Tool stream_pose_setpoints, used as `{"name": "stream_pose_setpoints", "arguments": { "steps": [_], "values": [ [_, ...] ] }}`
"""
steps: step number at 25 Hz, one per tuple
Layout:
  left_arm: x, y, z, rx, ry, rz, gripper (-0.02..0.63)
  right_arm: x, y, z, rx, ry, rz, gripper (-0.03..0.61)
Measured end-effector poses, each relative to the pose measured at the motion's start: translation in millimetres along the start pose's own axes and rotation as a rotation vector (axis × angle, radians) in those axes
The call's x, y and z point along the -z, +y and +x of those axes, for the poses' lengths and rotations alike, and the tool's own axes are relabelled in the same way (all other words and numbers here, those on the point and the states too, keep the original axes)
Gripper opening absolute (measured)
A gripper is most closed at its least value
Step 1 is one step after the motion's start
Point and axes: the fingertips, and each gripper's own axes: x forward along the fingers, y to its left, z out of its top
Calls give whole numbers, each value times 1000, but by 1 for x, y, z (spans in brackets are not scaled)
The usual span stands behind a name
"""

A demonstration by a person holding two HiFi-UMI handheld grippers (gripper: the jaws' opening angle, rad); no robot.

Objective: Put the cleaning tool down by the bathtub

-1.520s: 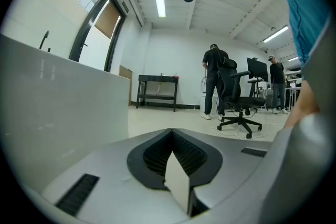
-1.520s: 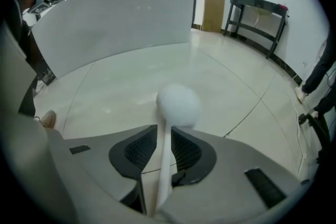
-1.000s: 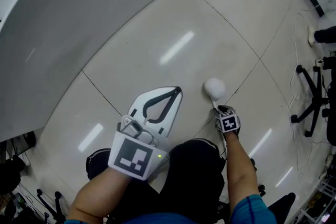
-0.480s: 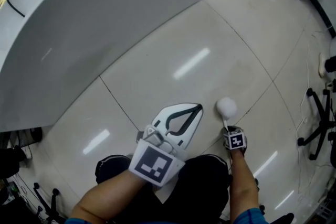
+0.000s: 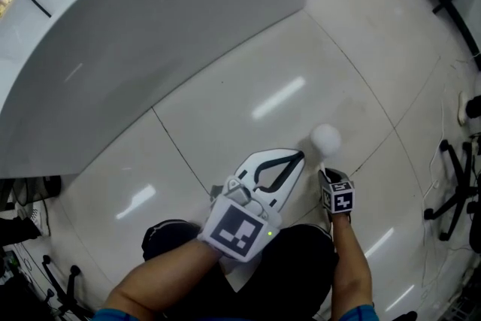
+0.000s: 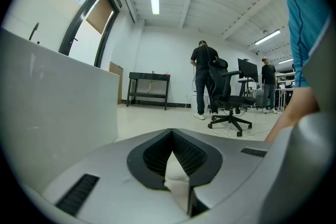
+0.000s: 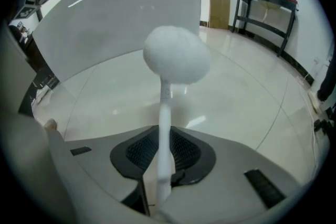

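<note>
Compared with one second ago, the white cleaning tool (image 5: 325,139), a thin stick with a round fluffy head, is shown closer to the corner of the curved grey-white bathtub (image 5: 150,34). The tool is not yet put down. It is held over the glossy cream tiled floor (image 5: 248,86), at 4 o'clock from the tub, with its stick between the closing jaws of the right gripper (image 5: 325,175). Lowering and release are judged to remain. The left gripper (image 5: 284,164) is closed on nothing.
</note>
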Motion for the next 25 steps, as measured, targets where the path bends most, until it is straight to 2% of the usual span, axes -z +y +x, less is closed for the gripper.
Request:
{"name": "stream_pose_setpoints", "arguments": {
  "steps": [8, 14, 18, 20, 25],
  "values": [
    [-7, 24, -23, -66, -30, 2, 0, -144, 42, -52, -61, -277, -80, 89],
    [-3, 51, -47, -153, -28, -42, 0, -222, 73, -131, -67, -438, -100, 89],
    [0, 62, -73, -230, 12, -55, 0, -270, 91, -206, -66, -545, -28, 89],
    [-11, 63, -92, -273, 24, -70, 0, -293, 99, -247, -70, -603, 27, 89],
    [-84, 55, -158, -335, 14, -137, 0, -347, 124, -346, -66, -720, 139, 89]
  ]
}}
